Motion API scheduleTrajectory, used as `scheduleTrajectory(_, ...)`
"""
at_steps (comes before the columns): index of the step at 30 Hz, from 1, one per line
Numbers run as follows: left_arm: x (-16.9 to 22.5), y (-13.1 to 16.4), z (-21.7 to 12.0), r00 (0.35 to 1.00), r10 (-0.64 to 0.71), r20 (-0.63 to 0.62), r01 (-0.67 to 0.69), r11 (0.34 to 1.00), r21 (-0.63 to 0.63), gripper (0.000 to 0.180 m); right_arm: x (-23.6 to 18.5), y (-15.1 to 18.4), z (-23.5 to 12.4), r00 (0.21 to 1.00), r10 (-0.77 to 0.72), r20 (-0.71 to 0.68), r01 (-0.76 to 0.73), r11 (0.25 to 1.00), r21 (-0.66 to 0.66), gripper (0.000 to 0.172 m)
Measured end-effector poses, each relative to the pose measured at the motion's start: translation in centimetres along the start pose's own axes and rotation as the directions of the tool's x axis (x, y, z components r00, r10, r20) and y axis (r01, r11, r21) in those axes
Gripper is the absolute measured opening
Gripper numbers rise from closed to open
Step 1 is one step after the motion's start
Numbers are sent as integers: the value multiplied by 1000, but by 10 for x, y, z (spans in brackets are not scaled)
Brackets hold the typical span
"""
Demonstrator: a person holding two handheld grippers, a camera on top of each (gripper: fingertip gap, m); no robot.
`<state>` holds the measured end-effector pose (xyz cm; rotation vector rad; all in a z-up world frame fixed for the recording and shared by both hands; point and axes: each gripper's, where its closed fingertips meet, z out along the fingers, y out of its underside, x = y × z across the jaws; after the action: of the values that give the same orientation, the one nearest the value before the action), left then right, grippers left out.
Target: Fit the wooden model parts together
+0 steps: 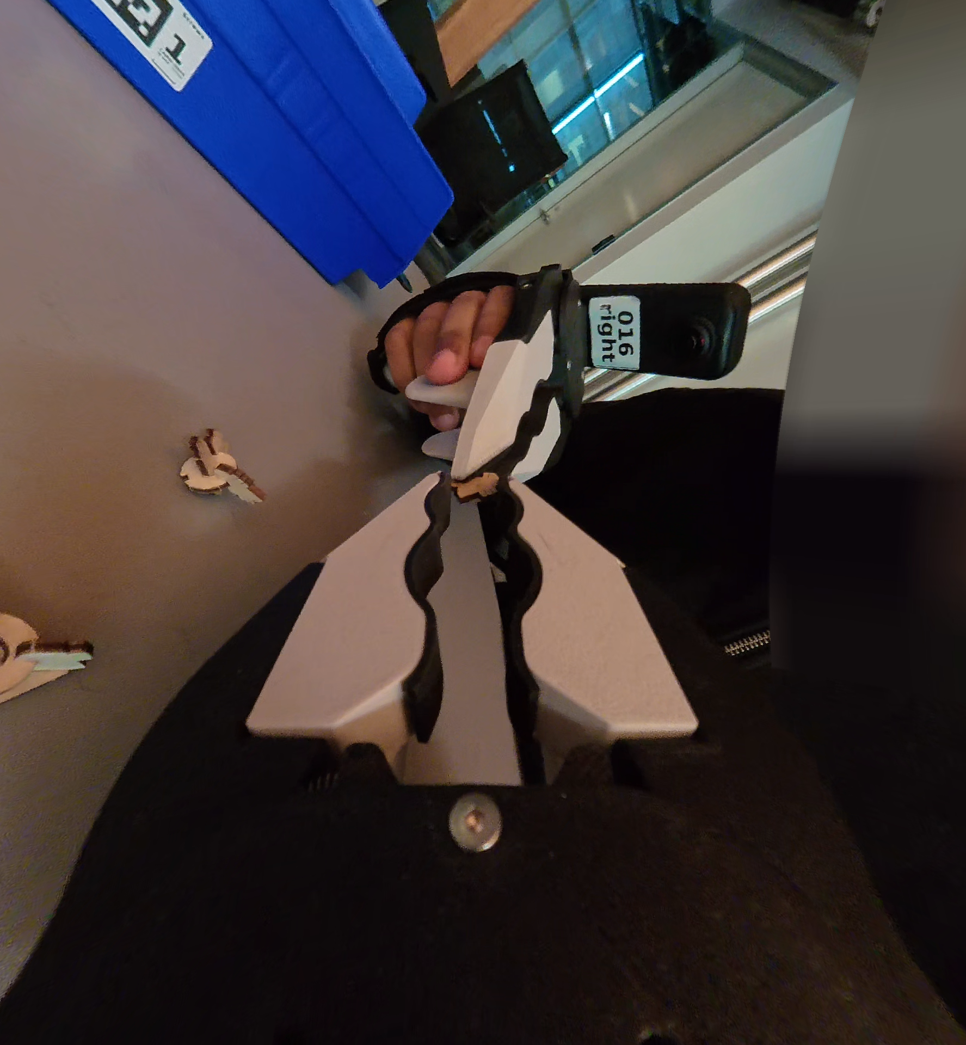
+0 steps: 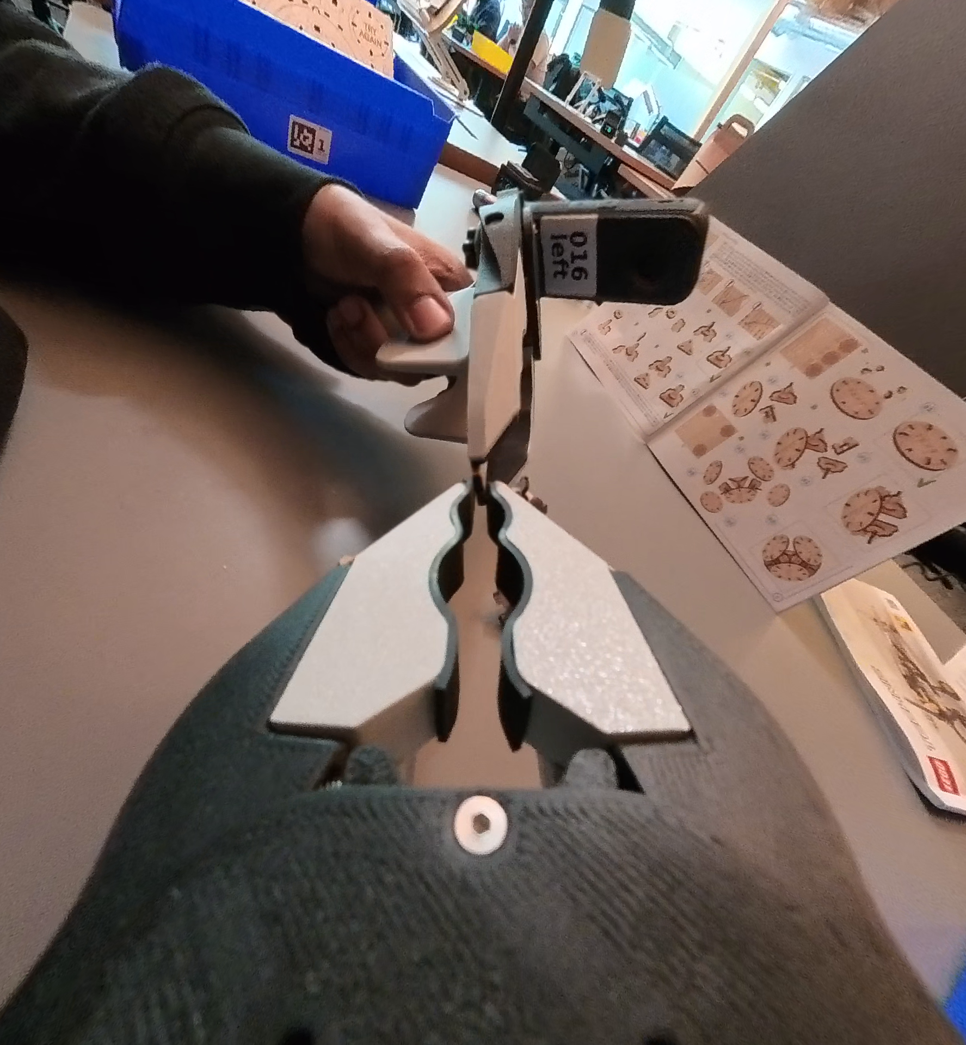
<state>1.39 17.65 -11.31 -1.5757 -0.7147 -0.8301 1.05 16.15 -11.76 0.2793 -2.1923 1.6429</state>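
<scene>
A small flat wooden piece (image 1: 473, 487) with a dark burnt edge is in the air over the grey table (image 1: 101, 339), between both grippers. My left gripper (image 1: 472, 491) is shut on it across its width. My right gripper (image 1: 477, 474) comes down from above, held by a hand (image 1: 446, 345), and its tips pinch the same piece. In the right wrist view my right gripper (image 2: 477, 493) is shut on the piece's thin edge (image 2: 476, 487). There my left gripper (image 2: 483, 461) meets it tip to tip from above, held by a hand (image 2: 378, 283) in a black sleeve.
A blue bin (image 1: 277, 130) stands at the table's far side and also shows in the right wrist view (image 2: 299, 96). Two part-built wooden assemblies (image 1: 214, 466) (image 1: 5, 650) lie on the table. An instruction sheet (image 2: 808, 424) and a booklet (image 2: 921, 707) lie to the right, below a grey panel (image 2: 865, 169). The tips of both grippers are at nearly the same place.
</scene>
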Motion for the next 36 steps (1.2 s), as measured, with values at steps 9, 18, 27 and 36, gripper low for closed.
scheduleTrajectory(9, 1, -16, -7, 983, 173, 68, -179, 979, 98, 17, 14, -6, -5, 917, 380, 121, -389, 919, 63, 1)
scheduleTrajectory(18, 9, -19, 2, 983, 184, 10, -183, 969, 166, 1, 21, -16, -12, 711, 632, 307, -685, 721, 104, 1)
scheduleTrajectory(27, 8, -19, -1, 990, 141, -28, -133, 973, 190, 0, 20, -14, -10, 677, 659, 327, -716, 693, 86, 0)
scheduleTrajectory(36, 2, -19, 0, 975, 212, 63, -220, 959, 177, 4, 20, -9, -9, 651, 683, 332, -736, 674, 57, 1)
